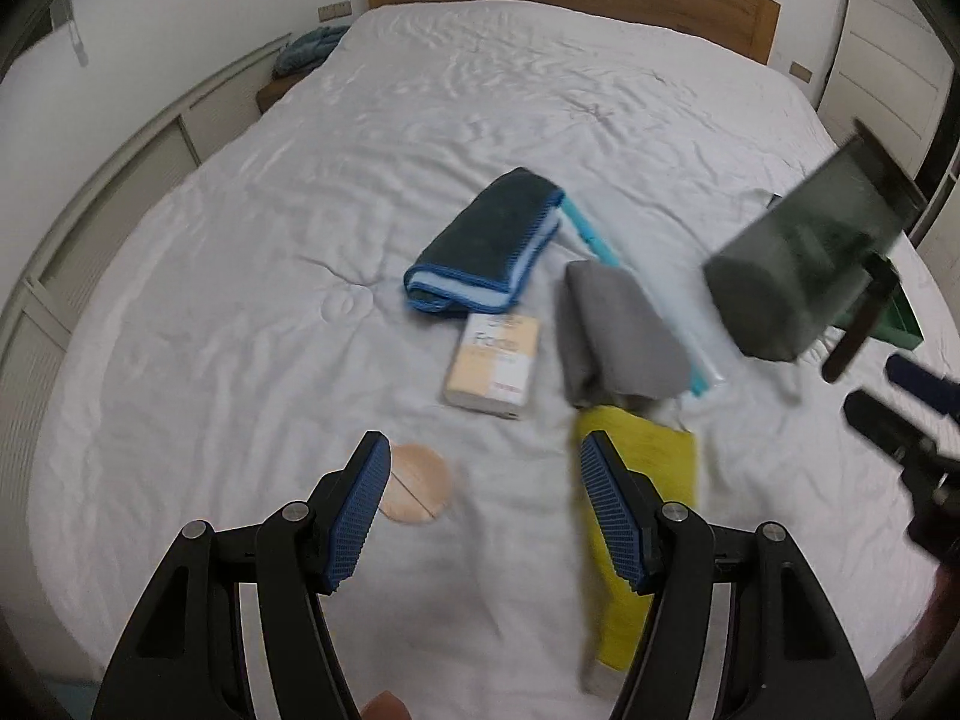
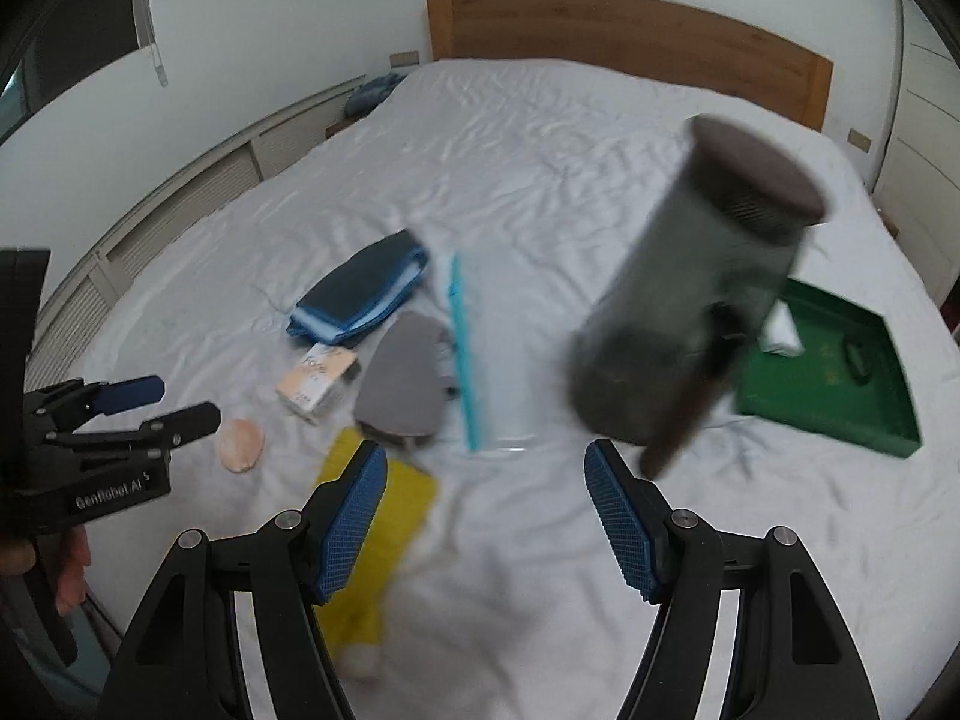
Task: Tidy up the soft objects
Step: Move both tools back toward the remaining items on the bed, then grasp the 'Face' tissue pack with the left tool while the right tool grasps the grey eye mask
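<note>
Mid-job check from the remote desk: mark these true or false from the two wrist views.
1. Both sets of jaws stand open with nothing between them. True: left gripper, right gripper.
2. The green tray lies on the floor. False: it lies on the bed.
3. The blue towel is folded. True.
4. The yellow cloth lies in the tray. False: it lies on the sheet, near the grippers.
5. The grey cloth covers the round beige pad. False: they lie apart.
</note>
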Tool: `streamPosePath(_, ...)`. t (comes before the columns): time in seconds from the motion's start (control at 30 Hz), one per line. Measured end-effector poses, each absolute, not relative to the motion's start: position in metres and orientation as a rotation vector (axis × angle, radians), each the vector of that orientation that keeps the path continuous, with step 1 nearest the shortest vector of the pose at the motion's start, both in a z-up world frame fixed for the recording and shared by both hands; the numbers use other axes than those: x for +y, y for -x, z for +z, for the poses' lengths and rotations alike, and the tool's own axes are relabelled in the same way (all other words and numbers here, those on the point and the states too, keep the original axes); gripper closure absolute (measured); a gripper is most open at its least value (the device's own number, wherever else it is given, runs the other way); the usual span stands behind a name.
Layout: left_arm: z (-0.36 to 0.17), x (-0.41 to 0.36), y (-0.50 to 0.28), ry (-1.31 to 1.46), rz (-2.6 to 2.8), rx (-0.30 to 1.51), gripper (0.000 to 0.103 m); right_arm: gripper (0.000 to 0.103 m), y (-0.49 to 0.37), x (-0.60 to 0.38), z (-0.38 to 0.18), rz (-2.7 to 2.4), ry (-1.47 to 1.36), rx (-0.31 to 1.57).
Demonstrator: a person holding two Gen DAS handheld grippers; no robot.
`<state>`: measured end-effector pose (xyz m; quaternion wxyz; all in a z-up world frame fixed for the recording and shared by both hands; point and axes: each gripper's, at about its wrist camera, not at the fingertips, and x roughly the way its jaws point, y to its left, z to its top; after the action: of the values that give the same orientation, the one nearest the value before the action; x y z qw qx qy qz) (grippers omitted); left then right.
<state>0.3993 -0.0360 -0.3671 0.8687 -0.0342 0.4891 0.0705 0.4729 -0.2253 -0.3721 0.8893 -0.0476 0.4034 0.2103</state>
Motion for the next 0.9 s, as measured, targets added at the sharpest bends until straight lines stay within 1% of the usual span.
streamPosePath(0.17,-0.395,-0.015,-0.424,0.101,0.075,1.056,0.043,0.035,-0.509,-0.201,-0.396,0.438,0.100,0.872)
streamPosePath(0.5,-0.438,-0.015,-0.474,0.068,0.000,1.122,0.043,0.036,-0.562,-0.158,-0.434,0.455,0.095,0.891)
streamPosePath(0.87,-0.468,-0.007,-0.495,0.076,-0.005,1.188,0.043,0.037,-0.603,-0.122,-0.474,0.458,0.081,0.951)
streamPosePath(0.9,-0.470,-0.005,-0.497,0.076,-0.002,1.191,0.043,0.038,-0.606,-0.121,-0.477,0.457,0.077,0.957)
